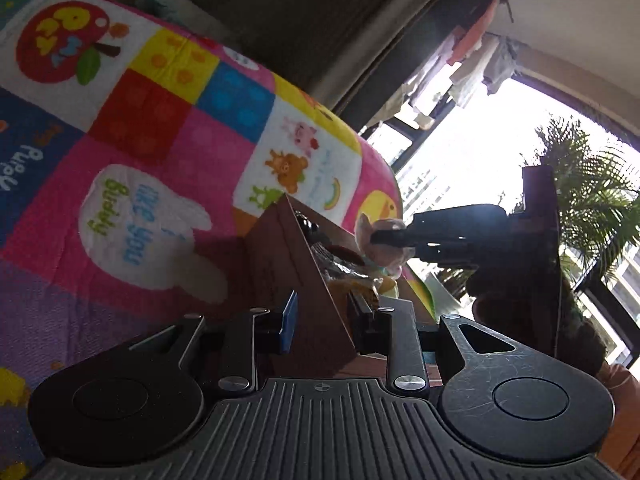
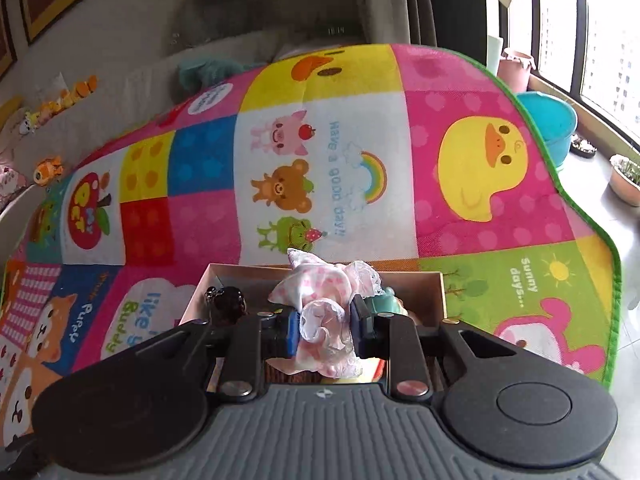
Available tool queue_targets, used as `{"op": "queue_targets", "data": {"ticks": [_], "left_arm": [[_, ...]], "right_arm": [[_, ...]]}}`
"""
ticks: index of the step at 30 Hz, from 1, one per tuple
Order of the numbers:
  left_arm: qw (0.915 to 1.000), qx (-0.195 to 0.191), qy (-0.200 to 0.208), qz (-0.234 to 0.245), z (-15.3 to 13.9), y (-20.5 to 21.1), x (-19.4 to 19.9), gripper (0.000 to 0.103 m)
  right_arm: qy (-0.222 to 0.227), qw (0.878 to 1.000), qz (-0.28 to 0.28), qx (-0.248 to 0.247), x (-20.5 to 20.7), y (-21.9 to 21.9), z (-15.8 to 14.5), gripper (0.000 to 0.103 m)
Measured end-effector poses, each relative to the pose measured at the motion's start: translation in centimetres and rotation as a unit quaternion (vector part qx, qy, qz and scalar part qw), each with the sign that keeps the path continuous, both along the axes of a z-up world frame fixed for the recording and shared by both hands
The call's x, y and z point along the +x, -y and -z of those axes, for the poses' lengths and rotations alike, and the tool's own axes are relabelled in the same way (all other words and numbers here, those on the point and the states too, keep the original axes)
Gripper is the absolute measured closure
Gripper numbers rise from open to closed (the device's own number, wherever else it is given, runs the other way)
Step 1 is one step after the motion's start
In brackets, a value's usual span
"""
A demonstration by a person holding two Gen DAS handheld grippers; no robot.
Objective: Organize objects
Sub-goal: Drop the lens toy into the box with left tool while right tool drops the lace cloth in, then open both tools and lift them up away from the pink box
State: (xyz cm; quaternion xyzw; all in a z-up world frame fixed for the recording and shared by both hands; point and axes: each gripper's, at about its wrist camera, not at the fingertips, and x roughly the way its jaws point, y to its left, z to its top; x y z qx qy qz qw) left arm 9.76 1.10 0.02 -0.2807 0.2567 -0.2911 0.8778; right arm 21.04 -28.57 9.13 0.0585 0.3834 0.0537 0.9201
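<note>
Right gripper [image 2: 325,330] pinches a pink frilly cloth [image 2: 324,300] directly above the cardboard box [image 2: 434,292], box at twelve o'clock; left gripper [image 1: 324,320] clamps the box's near wall [image 1: 304,280].

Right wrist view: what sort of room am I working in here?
Most likely a home living room or play area: a cartoon-patterned play mat covers the floor, potted plants line a big window, and laundry hangs by it.

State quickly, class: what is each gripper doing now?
Left gripper: shut on the box wall.
Right gripper: shut on the pink cloth.
</note>
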Motion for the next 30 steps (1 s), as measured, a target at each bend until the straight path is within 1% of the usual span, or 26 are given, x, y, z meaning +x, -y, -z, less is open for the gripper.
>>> {"op": "queue_targets", "data": {"ticks": [4, 5, 6, 7, 8, 10, 11, 13, 15, 16, 18, 19, 21, 23, 25, 27, 30], "left_arm": [[0.9996, -0.025, -0.008, -0.012, -0.2, -1.2, 0.2, 0.073], [0.9995, -0.029, -0.009, -0.014, -0.3, -1.4, 0.2, 0.073], [0.9993, -0.032, -0.01, -0.014, -0.3, -1.5, 0.1, 0.073], [0.9993, -0.034, -0.01, -0.013, -0.4, -1.5, 0.0, 0.073], [0.9992, -0.037, -0.009, -0.012, -0.5, -1.5, -0.1, 0.073], [0.9992, -0.039, -0.003, -0.01, -0.8, -1.4, -0.3, 0.073], [0.9992, -0.039, 0.0, -0.009, -0.9, -1.4, -0.4, 0.073], [0.9993, -0.038, 0.001, -0.006, -1.0, -1.2, -0.5, 0.073], [0.9993, -0.036, -0.004, -0.006, -0.8, -1.1, -0.4, 0.073], [0.9993, -0.035, -0.007, -0.008, -0.7, -1.2, -0.3, 0.073], [0.9992, -0.036, -0.01, -0.011, -0.6, -1.3, -0.2, 0.073], [0.9992, -0.037, -0.011, -0.013, -0.5, -1.4, -0.2, 0.073], [0.9991, -0.04, -0.011, -0.012, -0.5, -1.5, -0.1, 0.073], [0.9991, -0.039, -0.013, -0.009, -0.4, -1.4, -0.1, 0.073], [0.9993, -0.034, -0.014, -0.007, -0.4, -1.2, -0.1, 0.073], [0.9996, -0.025, -0.012, -0.007, -0.4, -1.0, -0.1, 0.073], [0.9999, 0.006, -0.013, -0.009, -1.0, -0.4, -0.2, 0.073]], "right_arm": [[-0.065, 0.998, 0.021, 0.007, 3.3, -0.6, 2.8, 0.079], [-0.067, 0.997, 0.026, 0.002, 3.5, -0.7, 3.0, 0.079], [-0.072, 0.997, 0.026, -0.003, 3.5, -0.7, 2.9, 0.073], [-0.079, 0.996, 0.028, -0.004, 3.5, -0.5, 2.7, 0.065], [-0.081, 0.996, 0.029, 0.001, 3.2, -0.3, 2.1, 0.06], [-0.061, 0.998, 0.025, 0.009, 2.6, 0.2, 0.4, 0.047], [-0.046, 0.999, 0.024, 0.01, 2.2, 0.3, -0.5, 0.046], [-0.02, 0.999, 0.021, 0.019, 2.0, 0.4, -1.9, 0.047], [-0.016, 0.999, 0.021, 0.036, 2.9, 0.2, -2.1, 0.05], [-0.026, 0.998, 0.02, 0.049, 3.5, 0.1, -1.8, 0.058], [-0.061, 0.995, 0.016, 0.082, 4.9, -0.1, -0.4, 0.064], [-0.08, 0.992, 0.018, 0.091, 5.4, -0.3, 0.5, 0.064], [-0.11, 0.989, 0.025, 0.096, 5.9, -0.6, 2.0, 0.064], [-0.122, 0.987, 0.034, 0.103, 6.0, -0.3, 3.1, 0.064], [-0.126, 0.985, 0.043, 0.113, 6.2, 0.2, 4.1, 0.064], [-0.119, 0.985, 0.043, 0.12, 6.2, 0.4, 4.6, 0.063], [-0.107, 0.984, 0.038, 0.136, 5.3, 0.9, 4.1, 0.062]]}}
